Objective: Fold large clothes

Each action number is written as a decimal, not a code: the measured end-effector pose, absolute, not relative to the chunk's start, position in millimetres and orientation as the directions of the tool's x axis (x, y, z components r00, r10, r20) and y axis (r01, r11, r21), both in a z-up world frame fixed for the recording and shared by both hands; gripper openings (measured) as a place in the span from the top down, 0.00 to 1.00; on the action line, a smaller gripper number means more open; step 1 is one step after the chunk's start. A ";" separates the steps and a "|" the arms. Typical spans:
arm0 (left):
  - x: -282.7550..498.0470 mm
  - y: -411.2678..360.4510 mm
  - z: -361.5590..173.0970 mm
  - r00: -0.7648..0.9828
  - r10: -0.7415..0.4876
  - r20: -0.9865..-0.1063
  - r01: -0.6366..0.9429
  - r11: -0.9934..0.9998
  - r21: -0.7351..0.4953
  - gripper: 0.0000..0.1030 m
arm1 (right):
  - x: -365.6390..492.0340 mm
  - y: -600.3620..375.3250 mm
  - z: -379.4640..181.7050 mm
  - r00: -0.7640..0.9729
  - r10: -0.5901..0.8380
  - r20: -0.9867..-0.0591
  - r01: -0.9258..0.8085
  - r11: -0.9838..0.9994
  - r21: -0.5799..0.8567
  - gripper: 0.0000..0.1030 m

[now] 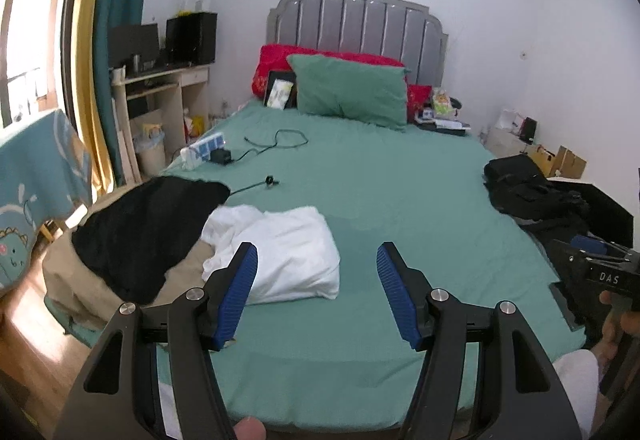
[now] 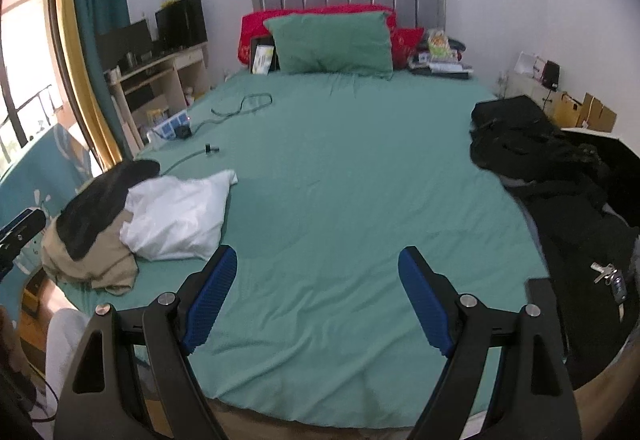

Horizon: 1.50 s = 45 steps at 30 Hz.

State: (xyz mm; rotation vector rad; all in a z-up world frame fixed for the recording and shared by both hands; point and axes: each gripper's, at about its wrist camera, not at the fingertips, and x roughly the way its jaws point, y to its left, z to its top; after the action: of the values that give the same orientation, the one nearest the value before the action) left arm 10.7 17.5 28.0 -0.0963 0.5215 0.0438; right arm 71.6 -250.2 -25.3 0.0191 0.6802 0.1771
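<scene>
The left gripper (image 1: 317, 264) hangs over the near part of the bed (image 1: 400, 184), and its jaws stand wide apart with nothing between them. The right gripper (image 2: 317, 266) hangs over the same green sheet, jaws also wide apart and empty.

The clothes lie in two groups. On the left edge of the bed there is a folded white garment (image 1: 288, 256), flat on the sheet. Just beside it, further to the left, a black garment (image 1: 140, 228) lies on top of a beige garment (image 1: 80, 280), and the white one touches both. In the right wrist view the same white garment (image 2: 180, 212) shows near the left blue pad. On the right edge of the bed a pile of dark clothes (image 2: 532, 152) lies crumpled, well apart from the white one.

A green pillow (image 1: 352, 90) leans at the headboard (image 1: 360, 20), with a black cable (image 1: 276, 144) on the sheet in front.
</scene>
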 end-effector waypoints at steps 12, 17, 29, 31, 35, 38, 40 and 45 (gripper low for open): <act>-5.7 2.9 78.3 0.923 0.077 -0.377 -0.079 0.997 0.011 0.26 | 48.6 -254.0 24.6 0.824 0.184 -0.535 -0.184 0.981 0.055 0.20; -14.3 -1.8 100.0 0.940 0.093 -0.328 -0.086 0.996 0.035 0.23 | 39.0 -255.1 45.9 0.847 0.204 -0.491 -0.204 0.977 0.054 0.05; -39.2 -5.7 142.1 0.965 0.143 -0.219 -0.131 0.989 0.072 0.20 | 8.6 -248.1 93.1 0.900 0.213 -0.380 -0.229 0.974 0.004 0.02; -43.0 -2.9 146.6 0.966 0.142 -0.218 -0.133 0.990 0.053 0.20 | 2.5 -245.2 102.8 0.907 0.219 -0.359 -0.236 0.972 -0.002 0.02; -53.9 1.7 153.6 0.968 0.141 -0.207 -0.139 0.990 0.026 0.20 | -7.9 -239.8 118.5 0.914 0.231 -0.333 -0.246 0.969 -0.003 0.02; -59.6 6.6 156.9 0.969 0.156 -0.192 -0.154 0.988 0.024 0.20 | -13.1 -236.3 126.2 0.915 0.239 -0.324 -0.251 0.968 0.006 0.02; -60.8 9.7 158.4 0.967 0.169 -0.191 -0.169 0.985 0.017 0.20 | -15.3 -233.2 129.6 0.915 0.240 -0.323 -0.250 0.968 0.013 0.02; -62.6 17.2 156.7 0.966 0.161 -0.201 -0.165 0.986 0.000 0.20 | -17.7 -217.4 131.6 0.903 0.274 -0.330 -0.288 0.958 0.008 0.02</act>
State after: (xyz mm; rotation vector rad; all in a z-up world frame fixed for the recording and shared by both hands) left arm -62.6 17.2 156.7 -0.0168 0.2022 0.1650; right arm -17.7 -217.4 131.6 -0.0411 0.3352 0.2905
